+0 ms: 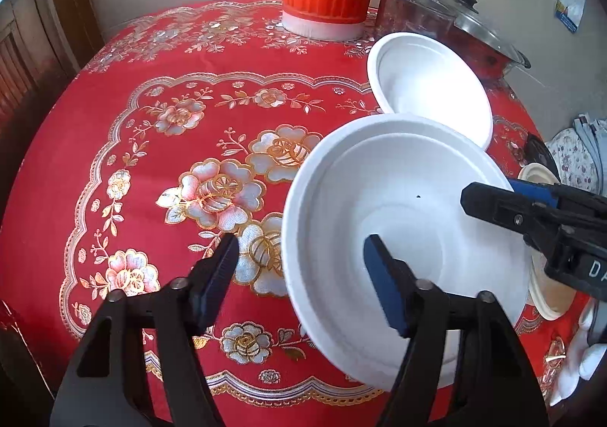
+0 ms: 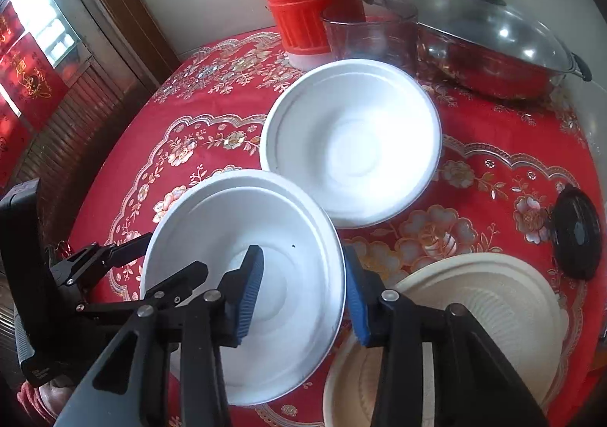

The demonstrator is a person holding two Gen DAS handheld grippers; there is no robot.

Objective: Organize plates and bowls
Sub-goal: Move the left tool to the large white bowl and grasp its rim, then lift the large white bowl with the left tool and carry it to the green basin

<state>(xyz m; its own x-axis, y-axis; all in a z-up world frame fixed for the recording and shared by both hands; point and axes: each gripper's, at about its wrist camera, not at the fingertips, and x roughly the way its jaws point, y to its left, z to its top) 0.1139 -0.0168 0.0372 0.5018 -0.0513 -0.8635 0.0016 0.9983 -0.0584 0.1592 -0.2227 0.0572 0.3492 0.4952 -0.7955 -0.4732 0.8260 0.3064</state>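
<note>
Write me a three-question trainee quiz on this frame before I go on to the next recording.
1. True or false: the far white bowl sits nested inside the near white bowl.
2. The fingers of the left gripper are: A) spread wide apart, B) pressed together, C) out of view.
3. Fill in: one finger of the right gripper is inside, and the other outside, the rim of the ___.

Key: 1 false, the two bowls are side by side on the red tablecloth; 2 A; 3 near white bowl.
</note>
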